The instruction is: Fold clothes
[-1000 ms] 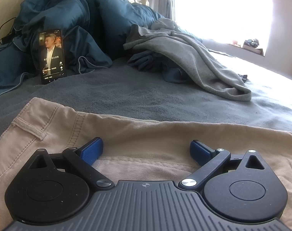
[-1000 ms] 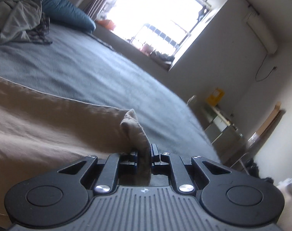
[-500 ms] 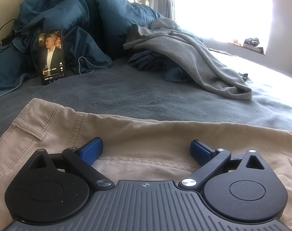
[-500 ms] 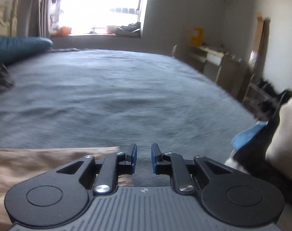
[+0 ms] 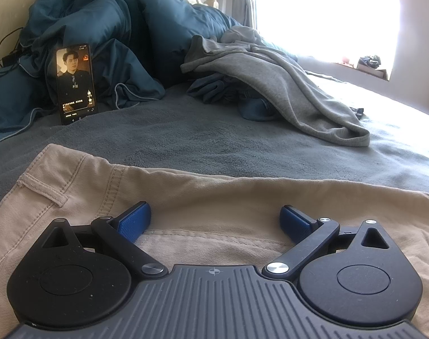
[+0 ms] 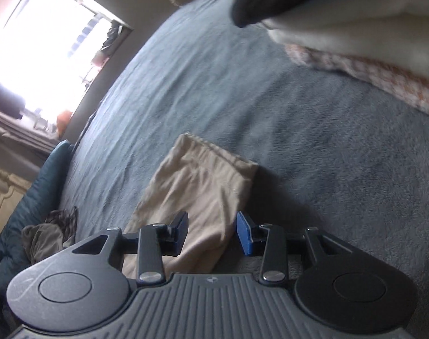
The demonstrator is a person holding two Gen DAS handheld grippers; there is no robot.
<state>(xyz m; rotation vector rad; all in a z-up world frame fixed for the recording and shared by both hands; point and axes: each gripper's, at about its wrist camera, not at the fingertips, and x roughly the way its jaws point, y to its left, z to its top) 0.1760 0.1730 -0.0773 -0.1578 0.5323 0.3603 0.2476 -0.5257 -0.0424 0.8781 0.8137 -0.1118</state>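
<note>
The step in hand was judged to be the fold of the beige trousers, which lay flat on the grey bed cover; all positions below are given relative to those trousers. The left gripper hovered low over their waistband end, beside the belt loop, with its jaws spread wide and nothing clamped between the blue pads; whether the pads brushed the cloth could not be told. The right gripper sat above the leg end in the right wrist view, jaws opening, with the cloth lying beneath the gap but not pinched. That view was strongly tilted, consistent with a rolled wrist, and both tools pointed downward toward the fabric. The hem lay beyond the right gripper's pads, flat on the cover. Beyond the trousers, toward the headboard, a grey garment was heaped against a teal duvet, and a phone stood propped against that duvet. A folded stack of light cloth lay further off past the hem. In the inspector's judgement, the next move called for the right gripper to close on the leg end near the hem and carry it toward the waistband, the left steadying or pinching that end.
</note>
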